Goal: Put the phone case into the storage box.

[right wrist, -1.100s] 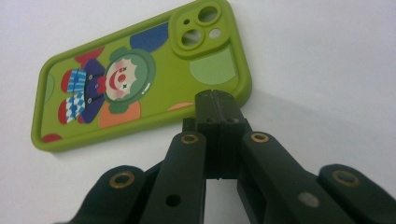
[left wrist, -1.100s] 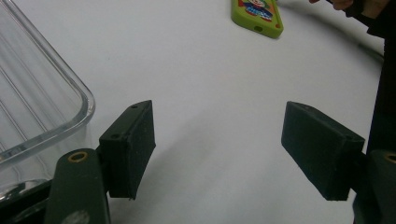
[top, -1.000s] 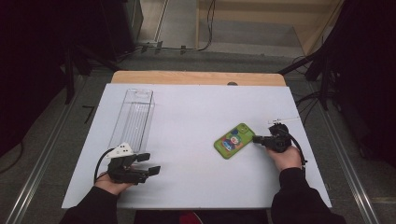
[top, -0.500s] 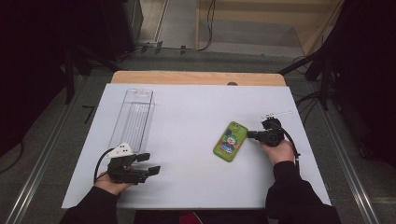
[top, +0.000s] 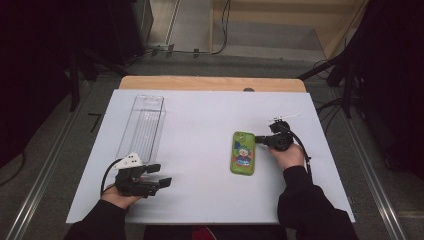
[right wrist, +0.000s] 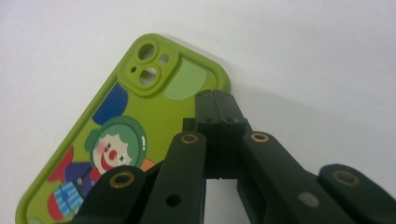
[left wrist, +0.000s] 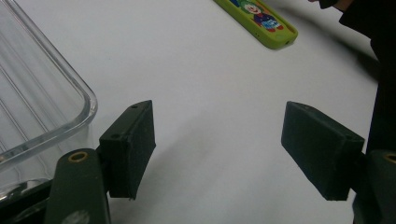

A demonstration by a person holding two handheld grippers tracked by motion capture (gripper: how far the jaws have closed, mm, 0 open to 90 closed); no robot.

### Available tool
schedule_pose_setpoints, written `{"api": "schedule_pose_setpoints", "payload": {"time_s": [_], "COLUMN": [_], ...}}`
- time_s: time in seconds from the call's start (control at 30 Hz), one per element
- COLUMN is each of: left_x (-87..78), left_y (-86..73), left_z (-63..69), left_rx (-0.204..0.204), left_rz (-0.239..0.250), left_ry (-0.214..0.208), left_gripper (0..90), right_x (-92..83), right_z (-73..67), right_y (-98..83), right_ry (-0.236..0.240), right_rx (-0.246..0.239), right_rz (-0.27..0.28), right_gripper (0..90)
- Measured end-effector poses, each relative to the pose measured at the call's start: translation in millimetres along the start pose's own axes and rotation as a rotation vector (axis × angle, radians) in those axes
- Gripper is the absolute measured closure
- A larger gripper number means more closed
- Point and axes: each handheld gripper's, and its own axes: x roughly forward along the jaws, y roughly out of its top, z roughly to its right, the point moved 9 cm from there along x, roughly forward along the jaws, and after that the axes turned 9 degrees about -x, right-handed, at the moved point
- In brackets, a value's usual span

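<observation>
Green phone case (top: 243,152): lime-green, printed with a cartoon clown, lying flat with its back up on the right half of the bench; in the high view its long side runs away from the person, camera cutouts at the far end.
Bench (top: 200,125): covered with a white sheet, a strip of light wood showing along the far edge.
Clear container (top: 142,127): a long, transparent plastic box with ribbed walls, standing open-topped on the left half of the bench, well apart from the phone case.
Right gripper (top: 261,140): held in the person's right hand (top: 287,156), pointing toward the phone case; its jaws are pressed together with no gap, and nothing is pinched between them. In the right gripper view the closed tips sit at the case's edge just beside the camera cutouts; whether they touch the case cannot be told.
Left gripper (top: 159,175): held in the person's left hand (top: 120,195) at the near left of the bench, just beside the near end of the clear container; its jaws are spread wide with bare white bench between them.
Left gripper view: the container's rounded corner lies at the left, the phone case far off at the top.
Sleeves: dark, both forearms entering from the near edge.
</observation>
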Motion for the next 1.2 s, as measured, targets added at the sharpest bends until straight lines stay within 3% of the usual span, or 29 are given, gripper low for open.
{"api": "schedule_pose_setpoints", "payload": {"time_s": [0.77, 1.2], "left_x": [-1.2, -0.7], "left_y": [0.0, 0.0], "left_z": [0.2, -0.3], "left_rx": [-0.005, -0.005], "left_rz": [0.006, 0.008], "left_ry": [-0.002, -0.002], "left_gripper": [26.5, 26.5], "right_x": [25.1, 34.1], "right_z": [-36.3, -46.3], "right_y": [22.3, 22.7], "right_ry": [0.056, 0.062], "right_rx": [-0.083, -0.113], "right_rz": [-0.007, -0.029], "right_gripper": [87.8, 87.8]}}
